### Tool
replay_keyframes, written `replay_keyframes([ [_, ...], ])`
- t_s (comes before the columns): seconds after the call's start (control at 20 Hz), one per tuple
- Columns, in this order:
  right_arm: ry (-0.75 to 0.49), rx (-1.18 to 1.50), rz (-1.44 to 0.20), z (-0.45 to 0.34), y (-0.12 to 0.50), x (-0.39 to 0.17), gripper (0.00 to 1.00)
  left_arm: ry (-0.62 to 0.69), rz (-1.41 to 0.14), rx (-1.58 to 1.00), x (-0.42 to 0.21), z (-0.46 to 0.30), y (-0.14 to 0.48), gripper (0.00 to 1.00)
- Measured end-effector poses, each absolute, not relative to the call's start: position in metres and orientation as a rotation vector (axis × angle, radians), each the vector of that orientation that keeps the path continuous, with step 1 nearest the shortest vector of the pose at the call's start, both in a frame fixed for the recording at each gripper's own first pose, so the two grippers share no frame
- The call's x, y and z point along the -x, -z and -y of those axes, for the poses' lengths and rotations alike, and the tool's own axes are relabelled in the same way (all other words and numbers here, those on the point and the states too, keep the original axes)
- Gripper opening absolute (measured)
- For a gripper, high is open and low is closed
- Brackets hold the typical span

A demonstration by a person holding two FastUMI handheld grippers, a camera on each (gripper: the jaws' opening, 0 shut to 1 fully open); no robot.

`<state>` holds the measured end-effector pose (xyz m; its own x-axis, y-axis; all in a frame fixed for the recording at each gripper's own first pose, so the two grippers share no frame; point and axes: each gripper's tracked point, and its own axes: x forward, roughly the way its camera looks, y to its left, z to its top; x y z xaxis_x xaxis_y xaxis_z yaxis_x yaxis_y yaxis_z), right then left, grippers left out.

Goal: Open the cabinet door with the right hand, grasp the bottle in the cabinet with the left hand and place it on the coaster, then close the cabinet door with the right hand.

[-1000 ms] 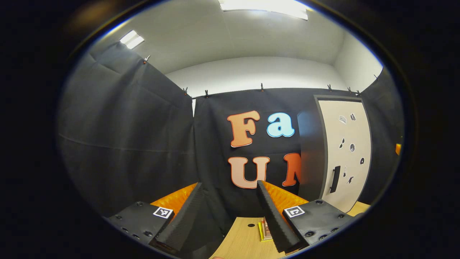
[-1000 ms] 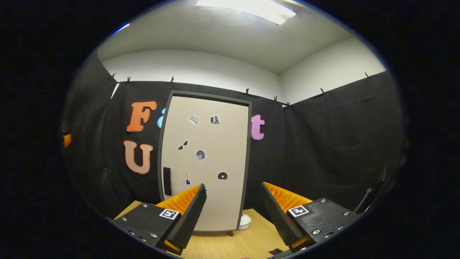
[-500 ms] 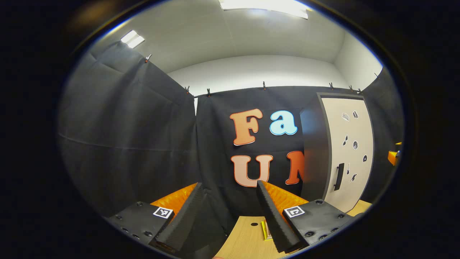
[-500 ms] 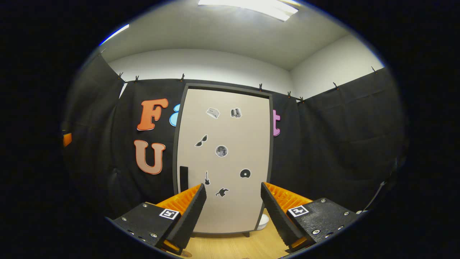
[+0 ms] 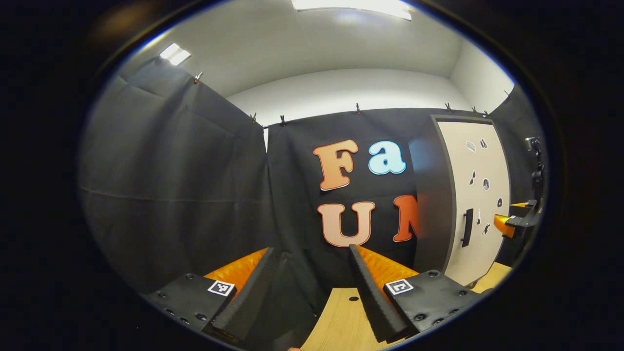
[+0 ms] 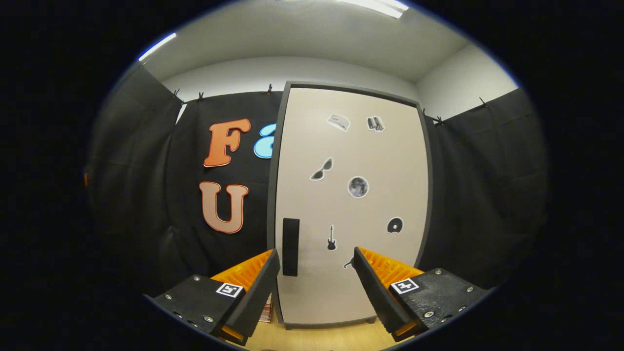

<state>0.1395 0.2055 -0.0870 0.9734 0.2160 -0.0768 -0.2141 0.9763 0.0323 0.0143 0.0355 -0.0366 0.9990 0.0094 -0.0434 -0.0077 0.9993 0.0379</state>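
- Ahead of right gripper (image 6: 317,258): cabinet (image 6: 351,204), close, door shut; fingers spread apart, nothing btwn them.
- Handle (image 6: 290,246), dark vertical bar, sits low on door's left edge, just above + beside the left finger (image 6: 258,287); can't tell if touching.
- Stickers (image 6: 358,187) scattered over door front.
- Left gripper (image 5: 312,287): fingers apart, empty, facing the cloth wall; cabinet (image 5: 475,195) off to its right, well apart.
- Right gripper (image 5: 512,222) seen in left gripper view, just right of the door near handle (image 5: 467,227) height.
- Below both: wooden table (image 5: 341,321), small dark hole (image 5: 354,298) btwn left gripper's fingers.
- Bottle, coaster: can't tell where.
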Motion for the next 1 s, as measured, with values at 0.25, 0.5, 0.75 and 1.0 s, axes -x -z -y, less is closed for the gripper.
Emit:
replay_keyframes([
  [0.25, -0.230, -0.049, -0.122, -0.240, 0.115, -0.194, 0.94, -0.033, -0.060, -0.041, -0.016, -0.053, 0.054, 0.96],
  [0.5, -0.232, -0.046, -0.155, -0.257, 0.136, -0.234, 0.86, -0.076, -0.079, -0.046, -0.017, -0.070, 0.067, 0.96],
  [0.75, -0.229, -0.084, -0.189, -0.262, 0.148, -0.255, 0.72, -0.109, -0.094, -0.042, -0.013, -0.085, 0.074, 0.96],
  [1.0, -0.254, -0.115, -0.205, -0.267, 0.149, -0.258, 0.43, -0.131, -0.091, -0.039, -0.011, -0.093, 0.072, 0.96],
])
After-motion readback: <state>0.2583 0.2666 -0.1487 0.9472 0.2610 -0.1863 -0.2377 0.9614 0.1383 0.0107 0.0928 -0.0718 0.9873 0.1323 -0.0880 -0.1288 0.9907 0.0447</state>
